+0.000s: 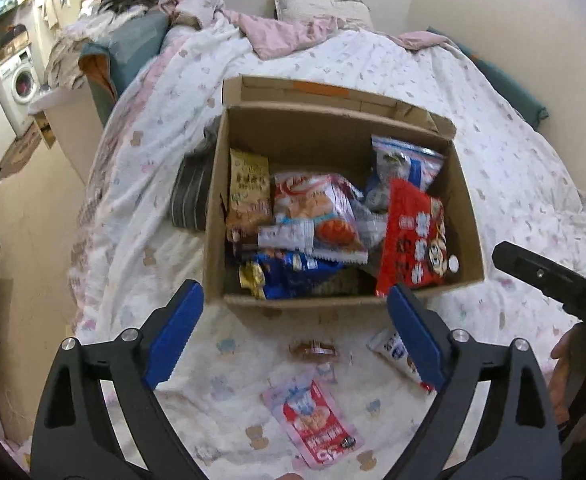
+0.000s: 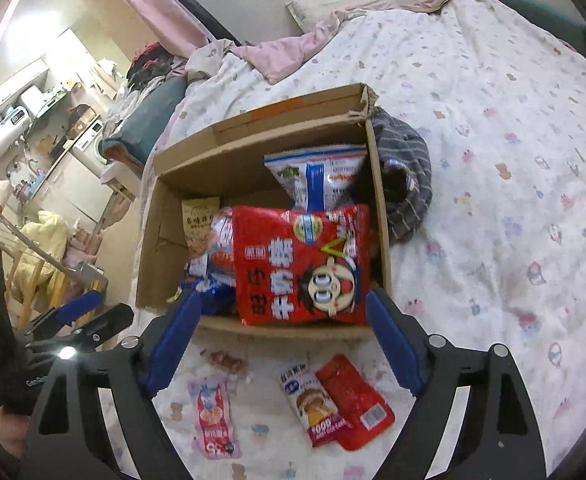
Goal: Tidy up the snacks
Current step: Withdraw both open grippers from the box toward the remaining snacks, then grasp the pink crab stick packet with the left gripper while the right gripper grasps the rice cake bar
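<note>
Cardboard box point(image 1: 467, 216) sits mid-bed, packed with snacks — a red cartoon bag point(image 2: 301, 268) leans at its near wall; my left hand-held gripper point(image 1: 293, 332) and right hand-held gripper point(image 2: 281, 340) both gape wide, nothing between the pads; loose packets lie on the bed point(image 2: 493, 160) toward its near edge — a pink pouch point(image 1: 313, 420), a white-and-blue packet point(image 2: 305, 400), a red packet point(image 2: 357, 396).

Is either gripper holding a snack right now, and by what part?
Nothing is held: left gripper and right gripper both stand open and empty before the brown cardboard box.
</note>
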### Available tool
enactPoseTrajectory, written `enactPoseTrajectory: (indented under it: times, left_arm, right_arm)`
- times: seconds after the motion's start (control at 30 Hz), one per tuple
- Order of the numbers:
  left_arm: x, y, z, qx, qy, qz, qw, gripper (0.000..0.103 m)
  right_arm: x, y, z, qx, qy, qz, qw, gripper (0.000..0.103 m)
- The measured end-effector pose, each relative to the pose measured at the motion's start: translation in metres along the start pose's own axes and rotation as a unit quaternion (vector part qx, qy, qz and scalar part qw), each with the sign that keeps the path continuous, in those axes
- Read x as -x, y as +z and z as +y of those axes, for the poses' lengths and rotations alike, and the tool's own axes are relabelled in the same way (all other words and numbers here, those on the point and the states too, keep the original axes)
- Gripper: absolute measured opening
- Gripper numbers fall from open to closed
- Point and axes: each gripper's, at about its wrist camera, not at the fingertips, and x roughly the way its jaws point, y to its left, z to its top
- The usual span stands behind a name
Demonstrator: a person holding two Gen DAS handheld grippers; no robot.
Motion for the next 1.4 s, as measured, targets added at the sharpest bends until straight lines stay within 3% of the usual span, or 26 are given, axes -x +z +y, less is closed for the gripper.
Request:
enactPoseTrajectory:
  times: [0.33,0.57,0.7,1.03,1.27,1.4]
  left_arm:
    - [-0.002,-0.037,0.009,0.007,0.026,0.024,0.9993,0.091]
    - [-0.020,-0.060,0.022,0.025,0.058,0.059,0.9962,0.091]
    - [-0.035,-0.066,0.017,0.034,0.045,0.089,0.9945,0.091]
    - [-0.095,-0.104,0.005,0.070,0.047,0.218,0.9723,0.091]
    - [-0.115,-0.114,-0.009,0.056,0.090,0.238,0.9656,0.092]
    - [-0.119,-0.115,-0.012,0.062,0.095,0.240,0.9641,0.093]
  right_arm:
    - [0.009,-0.038,-0.011,-0.004,-0.027,0.028,0.999,0.087]
    - [0.008,-0.053,-0.037,-0.042,-0.058,0.050,0.996,0.087]
    - [0.010,-0.056,-0.044,-0.054,-0.063,0.051,0.995,0.087]
    - [0.007,-0.058,-0.051,-0.058,-0.072,0.056,0.994,0.087]
    - [0.003,-0.057,-0.051,-0.063,-0.065,0.059,0.994,0.087]
    - [-0.003,-0.055,-0.044,-0.053,-0.065,0.063,0.995,0.087]
